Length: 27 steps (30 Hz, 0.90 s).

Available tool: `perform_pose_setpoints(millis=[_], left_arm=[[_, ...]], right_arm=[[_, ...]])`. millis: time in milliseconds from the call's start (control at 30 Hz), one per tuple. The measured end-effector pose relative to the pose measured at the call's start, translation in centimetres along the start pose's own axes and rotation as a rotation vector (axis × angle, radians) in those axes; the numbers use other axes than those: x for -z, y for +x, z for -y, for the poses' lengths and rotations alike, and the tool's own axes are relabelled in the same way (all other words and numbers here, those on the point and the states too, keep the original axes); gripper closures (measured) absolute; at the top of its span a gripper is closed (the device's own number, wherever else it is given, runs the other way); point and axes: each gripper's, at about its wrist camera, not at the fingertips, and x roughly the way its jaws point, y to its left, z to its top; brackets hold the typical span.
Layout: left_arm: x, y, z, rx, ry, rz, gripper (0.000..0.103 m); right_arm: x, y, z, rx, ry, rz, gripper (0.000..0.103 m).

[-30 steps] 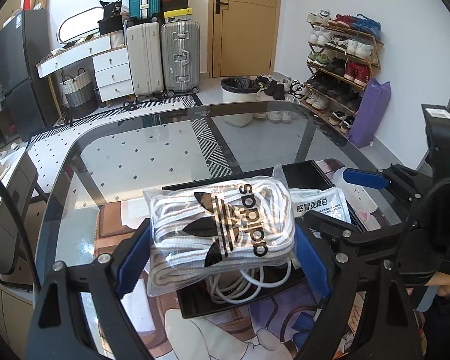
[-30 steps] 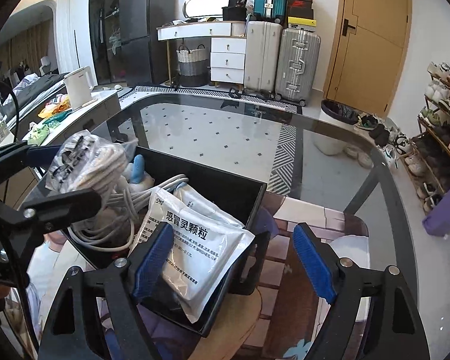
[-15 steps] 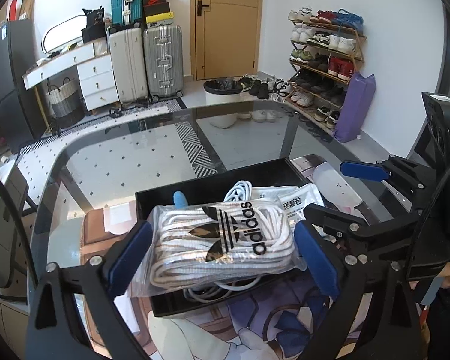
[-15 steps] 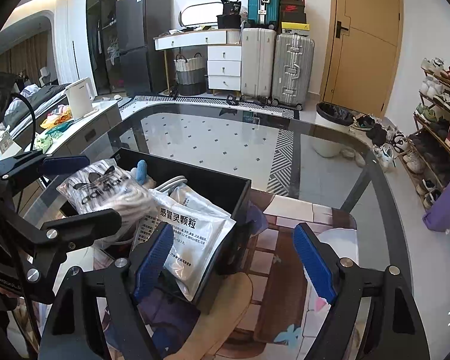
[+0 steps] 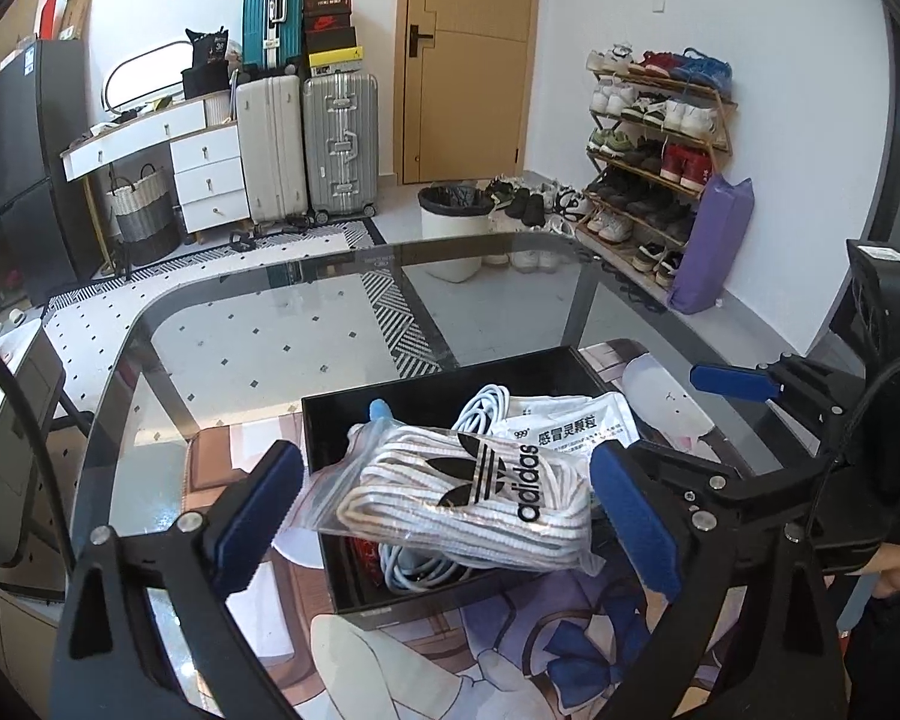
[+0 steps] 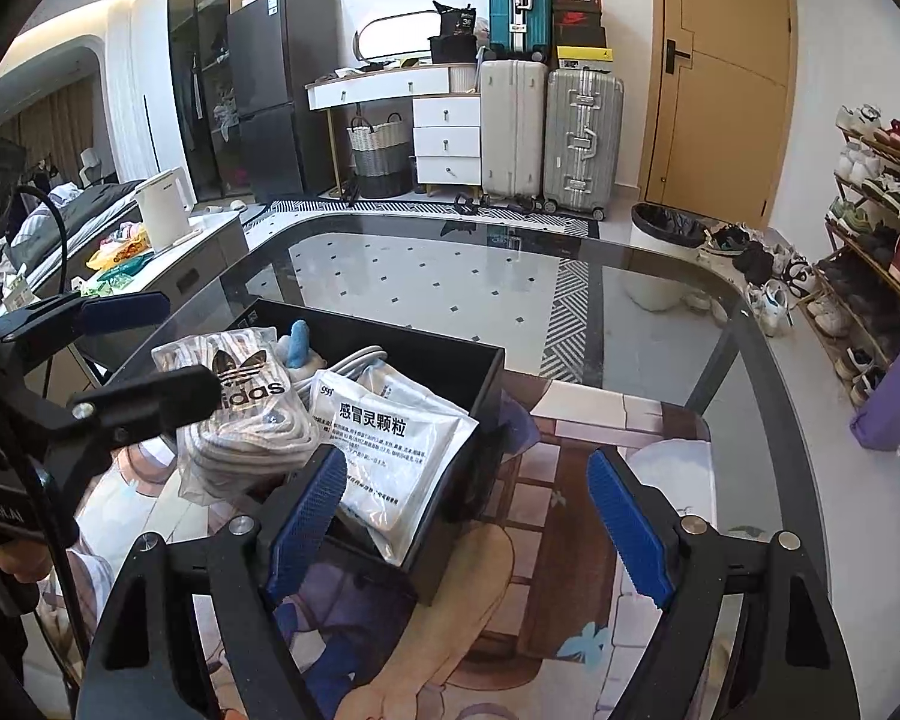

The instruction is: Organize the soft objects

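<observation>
A glass bench carries a black open box on a printed mat. Inside lie a clear Adidas bag of white laces, resting on top at the near side, a white medicine sachet, a coiled white cable and a small blue item. The left tool points down, jaws spread wide either side of the lace bag, pads clear of it. The right tool stands open over the box's near corner, gripping nothing.

left wrist: close, angled down | right wrist: close, angled down | shared: black box
</observation>
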Motion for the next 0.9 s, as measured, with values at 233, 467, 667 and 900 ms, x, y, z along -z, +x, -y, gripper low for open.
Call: perform_pose_setpoints(millis=[233, 467, 667, 900], left_arm=[[1.3, -1.6, 0.0, -0.013, 0.005, 0.03, 0.003], [2.9, -2.6, -0.2, -0.03, -0.018, 0.035, 0.0], [4.6, -3.6, -0.6, -0.04, -0.057, 0.055, 0.0], [6.2, -4.2, -0.8, -0.064, -0.083, 0.07, 0.0]], right_arm=[[0.9, -1.8, -0.3, -0.022, 0.019, 0.048, 0.006], [2.3, -3.9, -1.4, -0.059, 0.018, 0.11, 0.001], [3.2, -5.8, -2.6, -0.082, -0.004, 0.175, 0.001], [4.8, -7.2, -4.2, -0.107, -0.035, 0.235, 0.001]])
